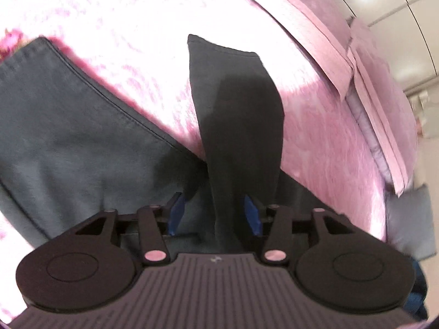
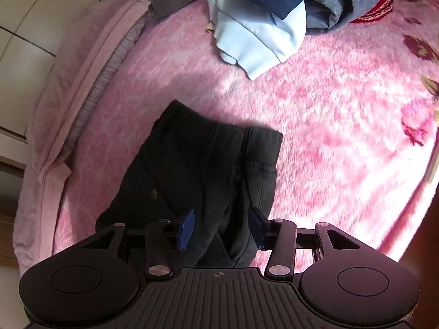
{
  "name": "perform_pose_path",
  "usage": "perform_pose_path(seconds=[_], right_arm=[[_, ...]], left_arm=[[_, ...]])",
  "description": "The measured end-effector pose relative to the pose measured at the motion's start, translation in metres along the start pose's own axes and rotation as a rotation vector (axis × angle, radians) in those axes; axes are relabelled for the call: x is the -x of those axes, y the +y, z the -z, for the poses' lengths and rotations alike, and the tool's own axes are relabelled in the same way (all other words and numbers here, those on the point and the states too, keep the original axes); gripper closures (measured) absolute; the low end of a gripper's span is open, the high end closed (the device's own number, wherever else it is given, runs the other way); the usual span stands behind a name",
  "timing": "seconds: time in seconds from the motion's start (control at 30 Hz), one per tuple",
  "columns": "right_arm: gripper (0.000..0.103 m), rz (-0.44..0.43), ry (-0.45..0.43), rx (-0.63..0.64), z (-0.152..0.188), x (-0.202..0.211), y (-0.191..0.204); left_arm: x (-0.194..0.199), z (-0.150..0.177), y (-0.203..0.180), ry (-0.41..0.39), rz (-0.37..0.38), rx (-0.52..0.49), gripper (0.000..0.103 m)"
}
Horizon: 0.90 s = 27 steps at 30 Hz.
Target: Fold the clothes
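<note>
A pair of dark grey jeans [image 1: 68, 142] lies on a pink fluffy blanket [image 1: 142, 41]. In the left wrist view one leg end [image 1: 236, 115] hangs forward from between the blue pads of my left gripper [image 1: 215, 213], whose jaws stand apart with the cloth between them. In the right wrist view my right gripper [image 2: 221, 229] has its blue pads apart around a bunched part of the same dark jeans [image 2: 197, 164], which hangs down over the blanket [image 2: 329, 126].
A pile of unfolded clothes [image 2: 274, 8], light blue, navy and grey, lies at the far side of the bed. The bed's pink edge [image 2: 82, 82] and a grey cushion [image 1: 408, 222] are at the side. White cupboard doors [image 1: 397, 5] stand beyond.
</note>
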State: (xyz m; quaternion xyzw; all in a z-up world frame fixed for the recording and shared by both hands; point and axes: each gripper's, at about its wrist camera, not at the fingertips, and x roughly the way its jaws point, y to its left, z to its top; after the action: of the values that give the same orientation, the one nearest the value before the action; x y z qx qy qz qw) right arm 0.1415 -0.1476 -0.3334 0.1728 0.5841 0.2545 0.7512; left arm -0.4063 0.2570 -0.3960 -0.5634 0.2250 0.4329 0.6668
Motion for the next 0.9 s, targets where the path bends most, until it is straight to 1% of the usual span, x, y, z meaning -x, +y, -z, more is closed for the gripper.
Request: perform_pose_path(seconds=[0.03, 0.07, 0.1, 0.13, 0.17, 0.23, 0.3, 0.33, 0.4, 0.43, 0.5, 0.53, 0.57, 0.6, 0.63, 0.7, 0.73, 0.77, 0.8, 0.87, 0.9], right_arm=[[0.056, -0.014, -0.004, -0.016, -0.003, -0.001, -0.005], [0.056, -0.027, -0.008, -0.031, -0.006, -0.002, -0.009], [0.056, -0.041, -0.011, -0.048, -0.009, -0.003, -0.014], [0.056, -0.053, -0.009, -0.068, -0.013, -0.005, -0.019], [0.056, -0.066, -0.010, -0.083, -0.015, -0.006, -0.022], [0.056, -0.081, -0.013, -0.098, -0.021, -0.008, -0.027], [0.056, -0.107, -0.015, -0.104, -0.026, -0.007, -0.030], [0.056, -0.118, -0.016, -0.106, -0.028, -0.006, -0.032], [0.056, -0.130, -0.022, -0.098, -0.033, -0.012, -0.033], [0.056, -0.136, -0.025, -0.094, -0.035, -0.014, -0.033], [0.056, -0.139, -0.027, -0.089, -0.039, -0.025, -0.036], [0.056, -0.141, -0.024, -0.089, -0.041, -0.030, -0.037], [0.056, -0.145, -0.012, -0.087, -0.043, -0.036, -0.038], [0.066, -0.133, 0.003, -0.069, -0.045, -0.040, -0.036], [0.076, -0.111, 0.003, -0.023, -0.046, -0.040, -0.030], [0.084, -0.082, -0.018, 0.091, -0.048, -0.034, -0.015], [0.085, -0.089, -0.046, 0.153, -0.047, -0.024, -0.005], [0.086, -0.122, -0.073, 0.192, -0.046, -0.010, 0.003], [0.086, -0.161, -0.077, 0.221, -0.045, 0.002, 0.006], [0.086, -0.143, -0.091, 0.246, -0.042, 0.015, 0.003], [0.086, -0.102, -0.071, 0.243, -0.041, 0.010, -0.005]], left_arm=[[-0.007, -0.001, 0.001, -0.004, 0.009, 0.013, 0.061], [-0.013, -0.001, 0.001, -0.013, 0.022, 0.025, 0.066], [-0.019, -0.001, 0.001, -0.021, 0.042, 0.034, 0.074], [-0.023, -0.003, -0.002, -0.027, 0.070, 0.034, 0.102], [-0.020, -0.004, -0.009, -0.048, 0.095, 0.008, 0.101], [0.002, -0.004, -0.028, -0.130, 0.136, -0.091, 0.102], [0.036, 0.000, -0.045, -0.229, 0.199, -0.182, 0.101], [0.050, 0.004, -0.048, -0.260, 0.202, -0.215, 0.101], [0.065, 0.017, -0.043, -0.271, 0.125, -0.257, 0.101], [0.064, 0.023, -0.037, -0.252, 0.070, -0.271, 0.101], [0.039, 0.037, -0.015, -0.156, -0.081, -0.281, 0.101], [0.027, 0.044, -0.006, -0.121, -0.132, -0.280, 0.100], [0.014, 0.049, -0.001, -0.100, -0.153, -0.273, 0.100], [0.005, 0.053, 0.001, -0.100, -0.167, -0.271, 0.100], [0.003, 0.053, -0.002, -0.117, -0.175, -0.272, 0.100], [0.007, 0.053, -0.009, -0.152, -0.185, -0.271, 0.101], [0.015, 0.054, -0.012, -0.184, -0.175, -0.281, 0.101], [0.023, 0.055, -0.014, -0.209, -0.164, -0.298, 0.101], [0.030, 0.057, -0.017, -0.226, -0.159, -0.322, 0.101], [0.035, 0.060, -0.017, -0.225, -0.173, -0.349, 0.100], [0.035, 0.061, -0.017, -0.219, -0.183, -0.357, 0.100]])
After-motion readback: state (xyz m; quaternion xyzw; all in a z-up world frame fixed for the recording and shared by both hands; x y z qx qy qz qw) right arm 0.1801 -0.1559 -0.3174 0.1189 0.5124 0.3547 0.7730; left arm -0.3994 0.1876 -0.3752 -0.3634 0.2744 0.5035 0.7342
